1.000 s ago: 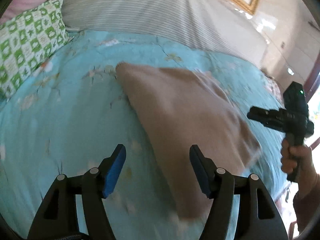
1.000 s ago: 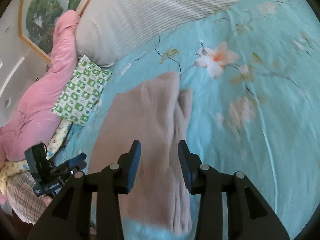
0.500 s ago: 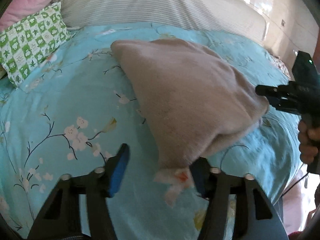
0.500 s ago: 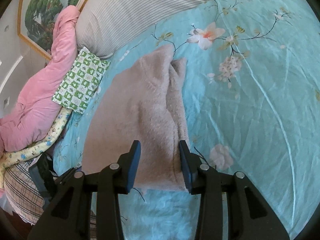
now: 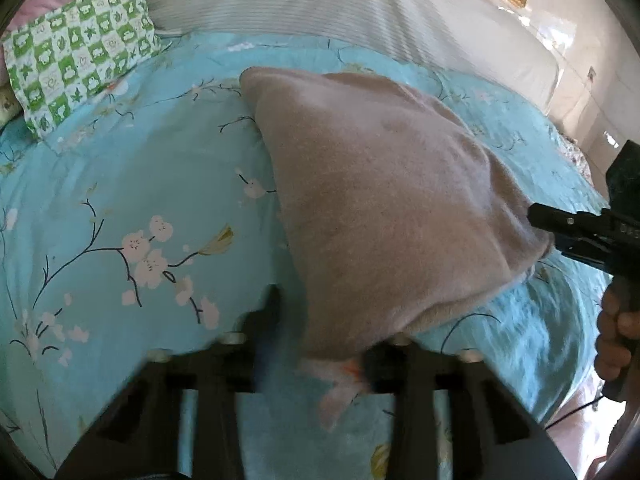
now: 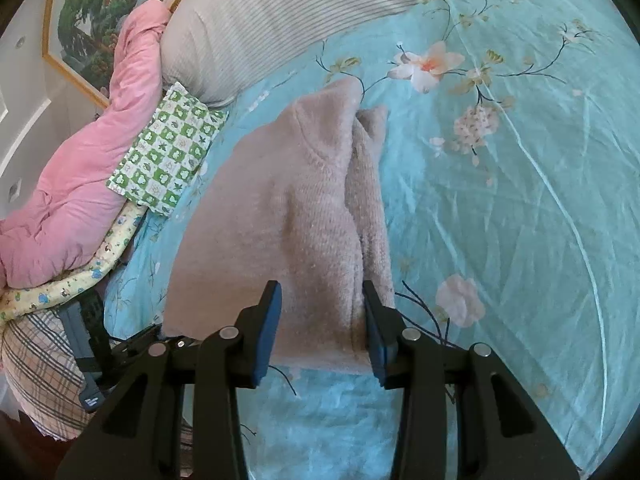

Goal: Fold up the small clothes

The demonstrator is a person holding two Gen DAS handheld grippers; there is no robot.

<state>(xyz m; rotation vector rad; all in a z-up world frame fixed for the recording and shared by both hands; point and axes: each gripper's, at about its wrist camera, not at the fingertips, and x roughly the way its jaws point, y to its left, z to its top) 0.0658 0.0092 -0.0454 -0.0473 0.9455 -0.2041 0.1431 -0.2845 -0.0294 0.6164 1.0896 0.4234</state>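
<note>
A beige knitted garment (image 5: pixel 380 208) lies folded lengthwise on the turquoise flowered bedspread (image 5: pixel 120 200). In the left wrist view my left gripper (image 5: pixel 320 332) stands open around the garment's near corner, its fingers blurred. My right gripper (image 5: pixel 568 232) shows at the garment's right corner. In the right wrist view the garment (image 6: pixel 304 220) runs away from me and my right gripper (image 6: pixel 320 324) is open, its blue pads (image 6: pixel 266 328) on either side of the near hem. The left gripper (image 6: pixel 120 344) shows at the garment's left corner.
A green checked pillow (image 5: pixel 76 52) and a pink quilt (image 6: pixel 80 184) lie at the head of the bed beside a striped grey pillow (image 6: pixel 280 12). A framed picture (image 6: pixel 104 12) hangs behind. A plaid cloth (image 6: pixel 36 384) lies at the bed's left edge.
Both grippers have come down to the garment's near hem, one at each corner. The left gripper's jaws have narrowed around its corner. The garment now lies flatter on the bed.
</note>
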